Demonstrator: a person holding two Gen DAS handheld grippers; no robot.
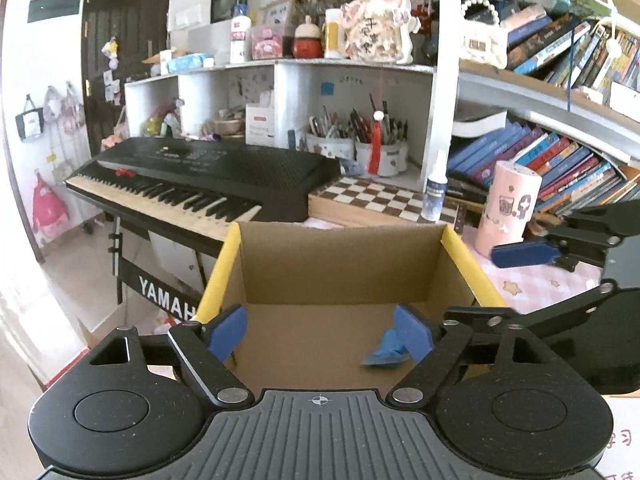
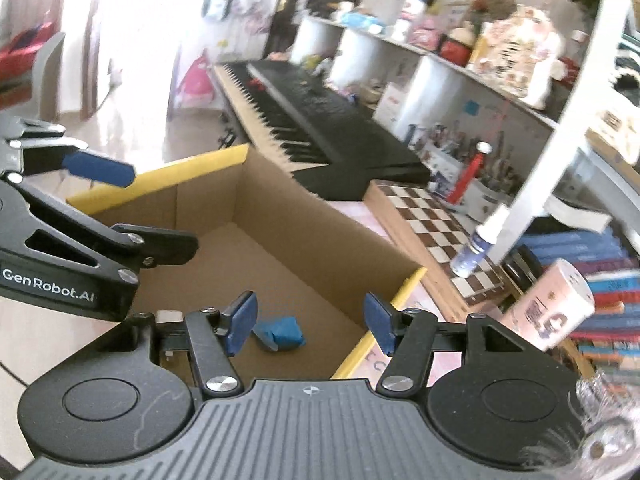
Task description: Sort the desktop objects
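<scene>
The open brown cardboard box [image 1: 340,272] has free floor, only a crumpled blue cloth [image 1: 386,350] near right. A pink cylinder [image 1: 508,208] stands beside its far right corner.

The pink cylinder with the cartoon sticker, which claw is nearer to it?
Right. The right claw sits at the cardboard box's edge beside the pink cylinder; the left claw hangs over the box's middle, farther off.

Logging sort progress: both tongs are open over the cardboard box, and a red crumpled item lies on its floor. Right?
Not quite: the crumpled item is blue, not red, as the right wrist view shows. It does lie on the cardboard box floor, with the left tongs and right tongs open above.
</scene>
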